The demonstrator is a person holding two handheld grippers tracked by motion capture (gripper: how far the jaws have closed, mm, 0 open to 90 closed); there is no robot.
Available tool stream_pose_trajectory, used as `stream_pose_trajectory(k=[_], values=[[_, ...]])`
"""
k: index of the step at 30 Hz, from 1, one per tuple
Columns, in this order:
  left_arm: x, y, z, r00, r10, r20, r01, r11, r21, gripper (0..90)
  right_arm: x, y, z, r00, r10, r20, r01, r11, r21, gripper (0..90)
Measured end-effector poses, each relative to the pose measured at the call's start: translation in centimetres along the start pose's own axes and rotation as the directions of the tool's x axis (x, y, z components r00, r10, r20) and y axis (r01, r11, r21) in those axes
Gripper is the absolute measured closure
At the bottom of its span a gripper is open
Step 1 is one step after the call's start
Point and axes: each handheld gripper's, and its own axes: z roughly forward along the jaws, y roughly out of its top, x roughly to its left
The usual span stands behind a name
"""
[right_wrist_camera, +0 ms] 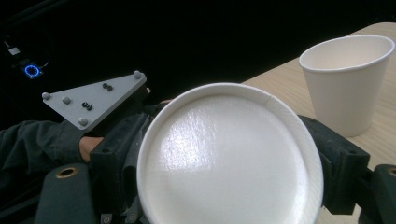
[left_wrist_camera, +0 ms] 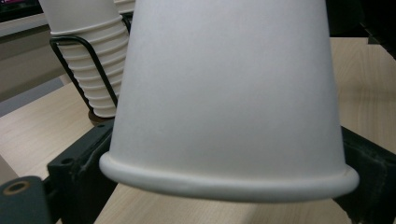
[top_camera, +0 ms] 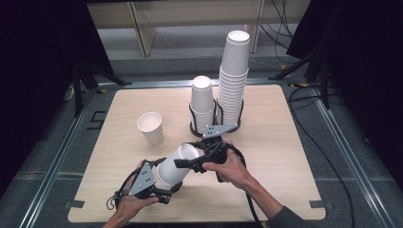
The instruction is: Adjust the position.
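Overhead, pale wood table [top_camera: 280, 156], dark curtains [top_camera: 33, 71]; both claws [top_camera: 167, 189] [top_camera: 187, 163] pinching paper cup [top_camera: 173, 164].

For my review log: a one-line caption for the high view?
Both tongs grip one paper cup above the table.

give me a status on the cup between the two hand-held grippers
Left hand-held gripper clamped on the cup at one end, right hand-held gripper clamped at the other. Cup held tilted above the table. Loose cup and both stacks stand apart.
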Motion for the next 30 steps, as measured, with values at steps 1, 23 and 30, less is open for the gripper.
stream_pose_trajectory(k=[1,23,30], values=[[0.0,0.0,0.0,1.0000,0.000,0.000,0.000,1.0000,0.000,6.5,0.0,0.0,0.0,1.0000,0.000,0.000,0.000,1.0000,0.000,23.6],[0.3,0.0,-0.7,0.9985,-0.054,0.011,0.055,0.9919,-0.115,1.6,-0.9,0.1,-0.8,0.9959,0.064,-0.063,-0.069,0.9949,-0.074,25.5],[0.4,0.1,-0.7,0.9970,-0.075,0.014,0.076,0.9924,-0.096,1.5,-1.5,-0.5,-0.8,0.9863,0.138,-0.090,-0.145,0.9863,-0.079,25.5]])
